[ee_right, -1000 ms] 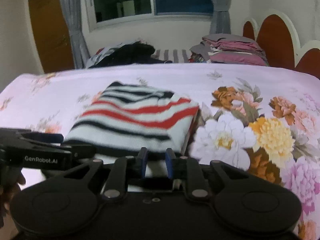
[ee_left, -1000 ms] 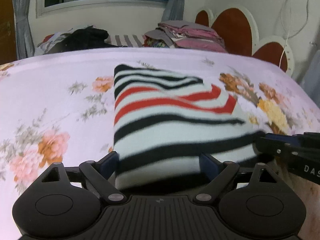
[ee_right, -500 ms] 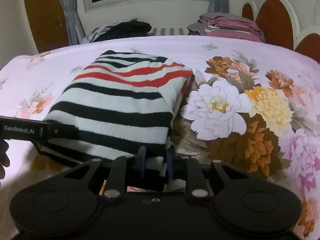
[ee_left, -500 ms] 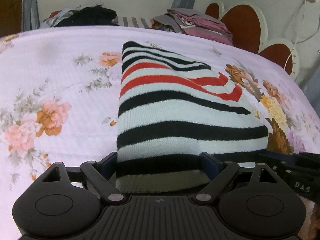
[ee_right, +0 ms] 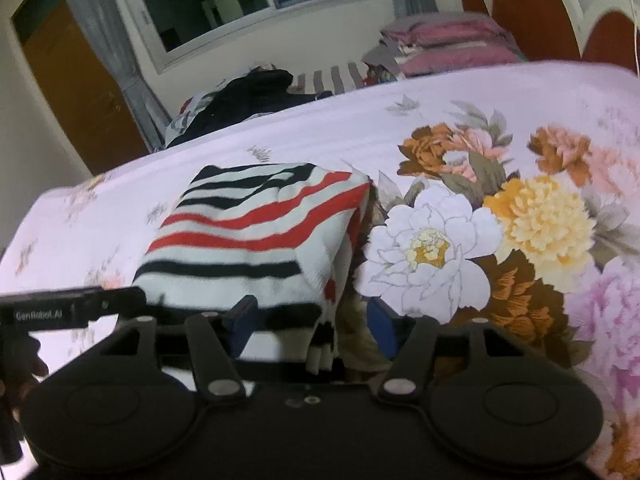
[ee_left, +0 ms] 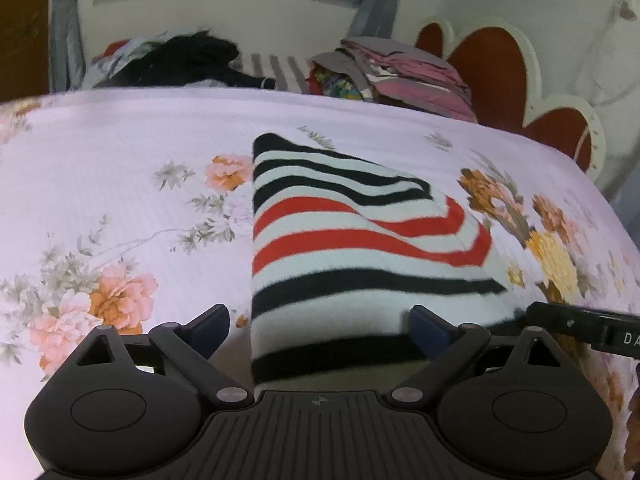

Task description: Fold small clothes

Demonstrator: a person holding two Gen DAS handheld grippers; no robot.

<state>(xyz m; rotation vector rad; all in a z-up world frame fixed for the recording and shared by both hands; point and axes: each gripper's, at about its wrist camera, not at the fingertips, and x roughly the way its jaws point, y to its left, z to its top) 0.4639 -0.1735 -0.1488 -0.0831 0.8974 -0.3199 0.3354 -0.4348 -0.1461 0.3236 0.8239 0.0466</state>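
A folded striped sweater (ee_left: 352,256), white with black and red stripes, lies on the floral bedspread (ee_left: 100,184). My left gripper (ee_left: 320,328) is open, its fingers on either side of the sweater's near edge. In the right wrist view the sweater (ee_right: 256,232) lies left of centre. My right gripper (ee_right: 312,324) is open around its near right corner, and folded layers show between the fingers. The left gripper's finger (ee_right: 76,312) shows at the left of the right wrist view, and the right gripper's finger (ee_left: 592,328) at the right of the left wrist view.
A dark heap of clothes (ee_left: 180,60) and a stack of folded pink and grey clothes (ee_left: 400,76) lie at the far side of the bed. A red and white headboard (ee_left: 500,68) stands at the right. A window (ee_right: 240,0) and a wooden door (ee_right: 76,80) are behind.
My right gripper was shut on the sweater's near corner and has opened. Both grippers have drawn back a little. The sweater stays flat on the bed.
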